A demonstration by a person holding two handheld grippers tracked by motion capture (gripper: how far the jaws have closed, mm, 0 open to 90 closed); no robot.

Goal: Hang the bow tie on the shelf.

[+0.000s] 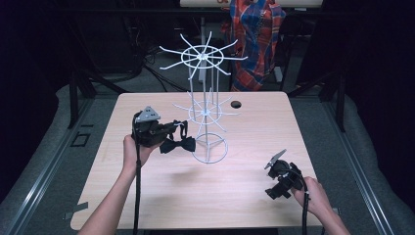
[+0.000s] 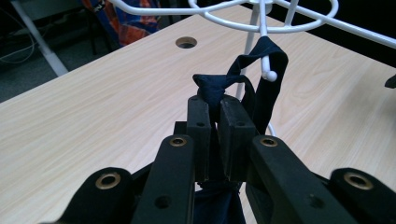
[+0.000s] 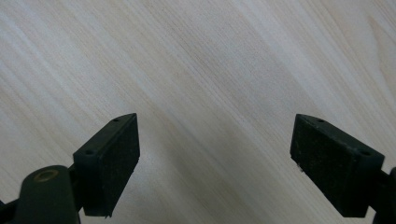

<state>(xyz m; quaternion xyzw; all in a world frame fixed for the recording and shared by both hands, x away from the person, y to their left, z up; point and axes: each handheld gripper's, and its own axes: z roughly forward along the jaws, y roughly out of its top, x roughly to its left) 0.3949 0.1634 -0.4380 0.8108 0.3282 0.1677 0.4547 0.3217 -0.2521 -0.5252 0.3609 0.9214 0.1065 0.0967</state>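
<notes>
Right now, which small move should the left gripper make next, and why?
Probably open the left gripper and back away: the bow tie's strap already loops over a ball-tipped hook of the white wire rack, so it should hang.

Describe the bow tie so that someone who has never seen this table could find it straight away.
Start at the pale wooden table and find the tall white wire rack standing near its middle. Just left of the rack's ring base, the left gripper is shut on a dark bow tie, whose strap loops over a ball-tipped prong of the rack. It is the one soft cloth item among hard wire and black tools.
</notes>
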